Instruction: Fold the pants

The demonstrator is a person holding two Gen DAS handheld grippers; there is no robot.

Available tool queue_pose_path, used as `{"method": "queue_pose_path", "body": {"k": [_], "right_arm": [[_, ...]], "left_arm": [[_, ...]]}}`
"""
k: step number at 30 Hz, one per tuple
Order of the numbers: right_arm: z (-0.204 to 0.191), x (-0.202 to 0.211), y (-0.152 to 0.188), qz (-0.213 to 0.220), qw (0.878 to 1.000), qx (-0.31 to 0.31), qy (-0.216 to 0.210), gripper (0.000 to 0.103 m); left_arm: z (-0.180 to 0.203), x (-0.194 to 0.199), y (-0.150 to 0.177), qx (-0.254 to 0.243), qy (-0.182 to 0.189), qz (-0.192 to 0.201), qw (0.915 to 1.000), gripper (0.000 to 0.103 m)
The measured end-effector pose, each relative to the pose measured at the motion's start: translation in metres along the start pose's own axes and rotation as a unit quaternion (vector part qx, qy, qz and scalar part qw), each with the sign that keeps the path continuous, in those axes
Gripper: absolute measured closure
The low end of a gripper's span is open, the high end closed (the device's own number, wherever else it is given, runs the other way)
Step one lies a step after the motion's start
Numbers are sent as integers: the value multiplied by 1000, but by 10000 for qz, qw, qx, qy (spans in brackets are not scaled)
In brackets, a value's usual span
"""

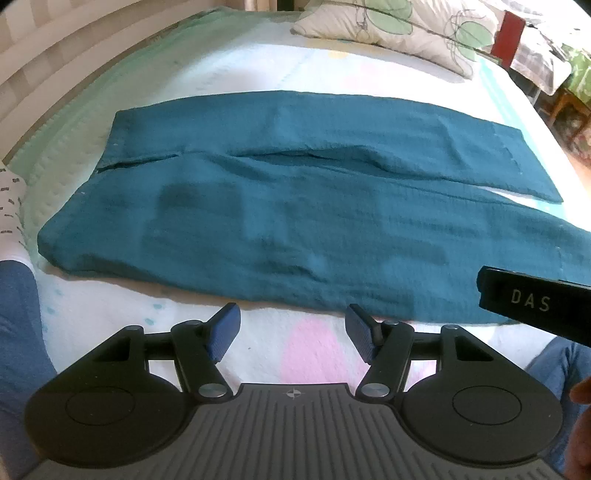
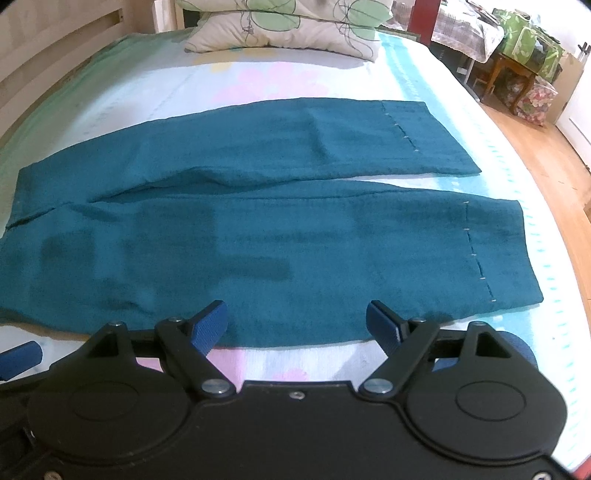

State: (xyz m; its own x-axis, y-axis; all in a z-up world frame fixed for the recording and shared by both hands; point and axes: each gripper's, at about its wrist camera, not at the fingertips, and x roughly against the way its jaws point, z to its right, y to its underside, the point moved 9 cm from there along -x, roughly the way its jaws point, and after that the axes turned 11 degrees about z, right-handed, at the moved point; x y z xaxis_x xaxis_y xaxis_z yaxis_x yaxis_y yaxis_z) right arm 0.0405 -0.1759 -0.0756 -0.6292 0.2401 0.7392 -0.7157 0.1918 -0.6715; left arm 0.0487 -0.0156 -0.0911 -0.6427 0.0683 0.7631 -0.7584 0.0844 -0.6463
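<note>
Teal pants (image 1: 295, 206) lie flat on the bed, waistband to the left, both legs running right side by side; they also show in the right wrist view (image 2: 280, 229). My left gripper (image 1: 291, 334) is open and empty, just short of the near edge of the pants, around the upper leg. My right gripper (image 2: 295, 325) is open and empty, its fingertips over the near edge of the near leg. The right gripper's body (image 1: 535, 299) shows at the right of the left wrist view.
The bed has a pale quilt (image 1: 306, 350) with pink and blue patches. A leaf-print pillow (image 2: 288, 26) lies at the far end. A wooden headboard (image 2: 55, 48) runs along the left. Wooden floor (image 2: 535, 140) and a cluttered table (image 2: 524, 48) lie to the right.
</note>
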Motion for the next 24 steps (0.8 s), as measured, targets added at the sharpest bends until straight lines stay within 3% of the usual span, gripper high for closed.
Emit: {"method": "queue_pose_path", "body": {"k": [24], "right_arm": [[14, -44, -8, -451, 9987, -235, 4, 21]], "left_arm": [[11, -40, -23, -168, 213, -246, 9993, 47]]}}
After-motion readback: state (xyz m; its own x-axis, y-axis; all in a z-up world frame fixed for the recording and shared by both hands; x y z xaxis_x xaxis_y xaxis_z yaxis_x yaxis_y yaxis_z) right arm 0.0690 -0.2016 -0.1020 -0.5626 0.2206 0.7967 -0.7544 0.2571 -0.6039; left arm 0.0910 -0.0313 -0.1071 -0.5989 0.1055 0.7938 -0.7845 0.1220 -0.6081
